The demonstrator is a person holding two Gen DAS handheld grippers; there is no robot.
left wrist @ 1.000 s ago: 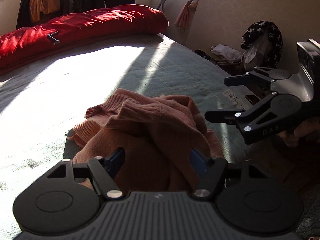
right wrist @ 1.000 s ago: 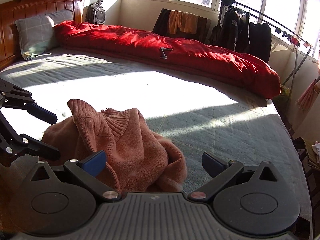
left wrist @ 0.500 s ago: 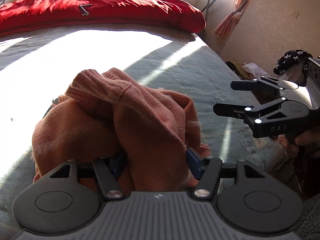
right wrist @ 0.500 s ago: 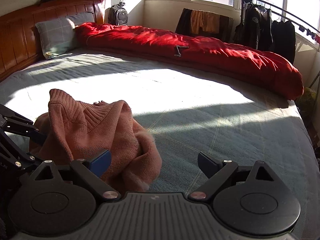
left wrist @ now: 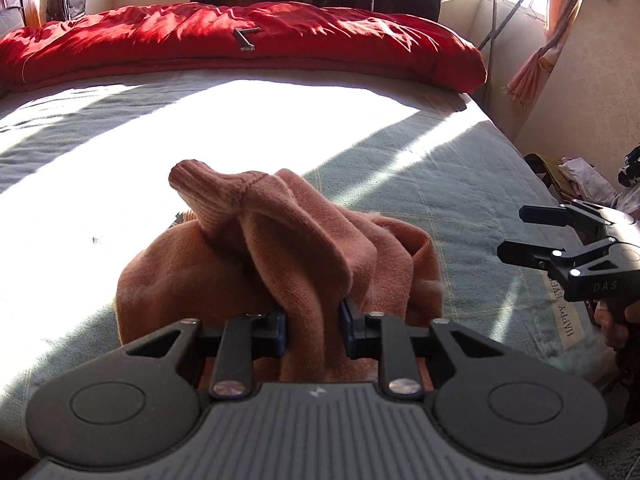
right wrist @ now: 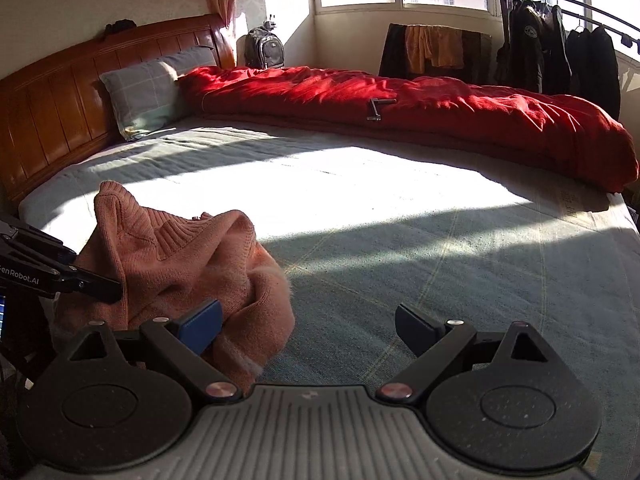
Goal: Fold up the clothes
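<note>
A crumpled salmon-pink knit sweater (left wrist: 280, 248) lies in a heap on the grey-green bed cover (left wrist: 460, 184). My left gripper (left wrist: 312, 326) is shut on a thick fold of the sweater, which bulges up between its blue pads. In the right wrist view the same sweater (right wrist: 180, 264) lies at the lower left, with a ribbed end sticking up. My right gripper (right wrist: 308, 324) stands open just right of the heap, nothing between its fingers; its left pad (right wrist: 200, 326) is close to the cloth. The right gripper (left wrist: 576, 256) also shows at the right edge of the left wrist view, held by a hand.
A long red quilt (right wrist: 420, 120) lies along the far side of the bed. A wooden headboard (right wrist: 52, 112) and grey pillow (right wrist: 148, 92) are at the left. Dark clothes hang on a rack (right wrist: 560, 56) by the window. Clutter (left wrist: 580, 176) sits beside the bed's right edge.
My left gripper has closed from open onto a fold of the sweater and bunched it upward. The right gripper stayed open and drew back a little to the right.
</note>
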